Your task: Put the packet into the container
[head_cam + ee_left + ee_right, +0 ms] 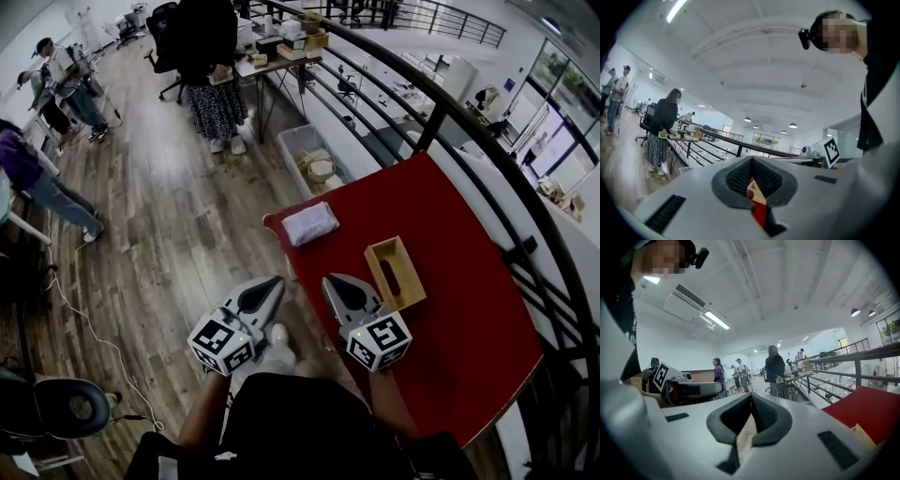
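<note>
A white packet point(309, 223) lies flat near the far left corner of the red table point(450, 328). Right of it and nearer to me, an open wooden container point(395, 272) stands empty. Both grippers hover side by side at the table's near left edge, short of both objects. The left gripper point(274, 281) is off the table over the floor, its jaws closed together point(752, 161) with nothing held. The right gripper point(330, 279) sits just left of the container, jaws shut point(751, 397) and empty. A strip of the red table point(876, 404) shows in the right gripper view.
A black railing point(441, 112) curves along the table's far side. A grey bin point(309, 155) sits on the wooden floor beyond the table. A person in a skirt point(211, 84) stands by a desk at the back; others stand at left. An office chair point(66, 408) is near left.
</note>
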{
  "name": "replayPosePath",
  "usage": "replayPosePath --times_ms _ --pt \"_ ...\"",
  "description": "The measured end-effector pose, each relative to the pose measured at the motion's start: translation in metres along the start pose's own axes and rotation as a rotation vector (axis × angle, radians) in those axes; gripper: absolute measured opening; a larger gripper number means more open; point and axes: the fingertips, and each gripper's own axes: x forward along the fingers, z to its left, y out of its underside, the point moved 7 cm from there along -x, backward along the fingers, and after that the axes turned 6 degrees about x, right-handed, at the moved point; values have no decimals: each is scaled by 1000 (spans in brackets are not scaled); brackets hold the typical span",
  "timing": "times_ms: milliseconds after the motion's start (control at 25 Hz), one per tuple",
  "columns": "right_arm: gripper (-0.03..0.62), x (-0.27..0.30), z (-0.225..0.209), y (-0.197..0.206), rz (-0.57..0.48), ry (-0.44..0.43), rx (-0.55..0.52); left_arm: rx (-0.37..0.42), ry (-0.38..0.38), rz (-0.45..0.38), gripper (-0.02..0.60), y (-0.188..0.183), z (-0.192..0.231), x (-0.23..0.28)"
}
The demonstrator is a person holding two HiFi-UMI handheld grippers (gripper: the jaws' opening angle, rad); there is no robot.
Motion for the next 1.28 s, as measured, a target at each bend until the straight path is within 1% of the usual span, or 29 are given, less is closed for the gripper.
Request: replayPosePath --times_ms 80,200,280,400,480,600,680,800,880,960,1040,1120,1160,1200,1240,1280 --pt "20 18 -9 -8 0 21 -1 -25 36 -19 5 -8 21 11" --pt "20 30 -13 -18 12 49 -16 8 51 -3 3 -16 36 21" --pt "20 41 -18 -19 37 54 -16 16 60 9 5 -17 47 29" --pt "20 60 -27 -11 110 32 -16 37 73 32 4 -9 66 40" --pt "20 75 -33 -3 168 26 -52 60 74 52 5 0 83 46" --pt "20 90 -39 11 230 22 -88 41 96 95 5 11 99 53" --pt "20 96 -48 19 265 37 -99 35 100 104 5 19 109 60" --pt "20 102 -68 27 346 49 -142 20 104 122 5 28 115 71" --pt "21 107 -80 27 390 23 -164 3 103 142 5 32 118 77" --pt "21 117 -91 23 450 -25 -196 -27 89 153 5 33 125 84" --pt "23 132 -104 19 523 -78 -257 -58 78 154 3 35 136 95" --pt "26 151 -121 20 614 -128 -344 -68 58 167 5 43 149 106" --pt "47 160 -128 24 668 -155 -387 -73 45 176 5 49 155 111" --pt "122 168 -135 28 720 -183 -427 -82 33 183 3 55 160 115" --pt "176 176 -141 34 764 -209 -468 -92 23 187 3 62 165 119" --pt "189 183 -148 40 802 -231 -517 -102 14 192 5 69 170 122"
